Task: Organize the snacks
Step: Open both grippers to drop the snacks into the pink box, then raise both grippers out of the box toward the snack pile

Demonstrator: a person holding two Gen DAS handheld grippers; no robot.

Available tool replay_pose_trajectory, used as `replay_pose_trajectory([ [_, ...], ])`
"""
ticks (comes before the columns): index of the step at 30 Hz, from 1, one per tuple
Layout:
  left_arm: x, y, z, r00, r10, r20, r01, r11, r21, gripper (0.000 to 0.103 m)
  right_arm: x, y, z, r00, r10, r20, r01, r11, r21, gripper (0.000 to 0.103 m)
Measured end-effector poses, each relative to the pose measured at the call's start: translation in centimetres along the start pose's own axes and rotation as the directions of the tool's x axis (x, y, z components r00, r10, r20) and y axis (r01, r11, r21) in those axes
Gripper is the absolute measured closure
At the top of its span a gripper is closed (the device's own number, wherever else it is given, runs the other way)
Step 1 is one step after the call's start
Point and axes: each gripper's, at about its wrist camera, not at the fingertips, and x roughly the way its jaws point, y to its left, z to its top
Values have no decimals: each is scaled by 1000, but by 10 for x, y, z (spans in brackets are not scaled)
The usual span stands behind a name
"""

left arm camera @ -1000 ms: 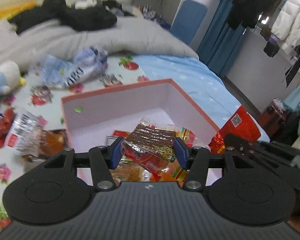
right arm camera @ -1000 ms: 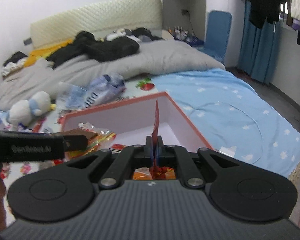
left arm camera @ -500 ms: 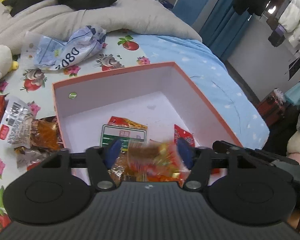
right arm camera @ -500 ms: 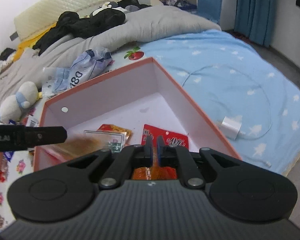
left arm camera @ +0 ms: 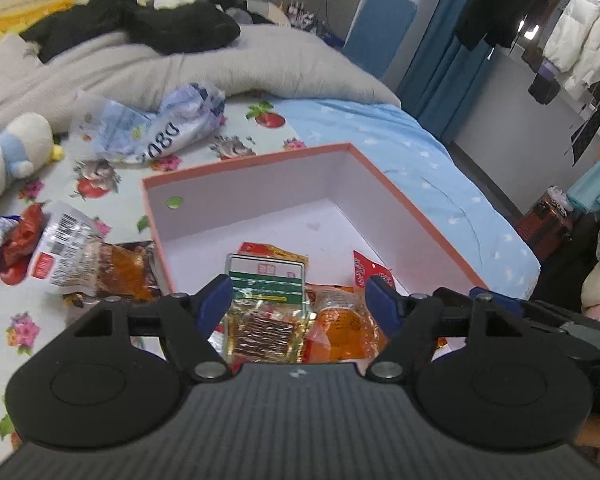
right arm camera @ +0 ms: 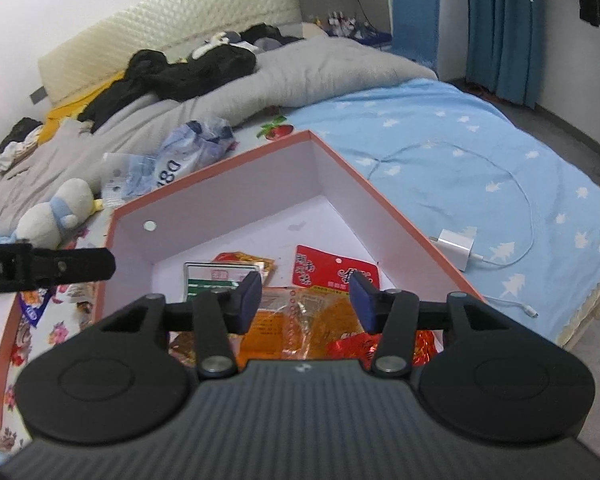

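An orange-rimmed box (left arm camera: 420, 216) with white walls sits on the bed, also in the right wrist view (right arm camera: 364, 184). Inside lie several snack packets: a brown-and-gold packet (left arm camera: 266, 330), a green-and-white packet (left arm camera: 266, 276), an orange packet (right arm camera: 300, 316) and a red packet (right arm camera: 334, 270). My left gripper (left arm camera: 298, 300) is open and empty above the near end of the box. My right gripper (right arm camera: 306, 300) is open and empty over the orange packet. More snack packets (left arm camera: 80, 260) lie on the bed left of the box.
A crumpled blue-and-white bag (left arm camera: 156, 128) and a plush toy (left arm camera: 12, 152) lie beyond the box on the floral sheet. A white charger (right arm camera: 456, 246) with its cable lies on the blue sheet to the right. A grey duvet (right arm camera: 300, 76) lies behind.
Both grippers opened. The brown-and-gold packet left my left gripper and the red packet left my right gripper; both now lie in the box.
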Motion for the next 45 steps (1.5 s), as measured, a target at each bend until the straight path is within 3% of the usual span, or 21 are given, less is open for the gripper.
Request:
replay_pose_trajectory([
  [5, -33, 10, -18, 998, -11, 62, 11, 1000, 5, 26, -28, 9, -13, 995, 62, 81, -62, 998, -2, 52],
  [11, -71, 24, -47, 993, 3, 122, -3, 1000, 1, 26, -57, 36, -35, 985, 120, 124, -107, 989, -106, 52],
  [21, -134, 58, -92, 966, 90, 242, -73, 994, -81, 26, -86, 67, -57, 963, 201, 179, -175, 973, -150, 52],
  [26, -163, 71, -115, 951, 143, 273, -105, 983, -149, 26, -97, 81, -68, 950, 257, 175, -228, 959, -170, 52],
  [33, -189, 74, -153, 940, 168, 296, -122, 979, -166, 26, -112, 103, -88, 929, 316, 191, -275, 937, -216, 52],
  [45, -221, 96, -208, 922, 262, 285, -202, 954, -223, 26, -130, 127, -127, 930, 342, 134, -297, 915, -273, 52],
])
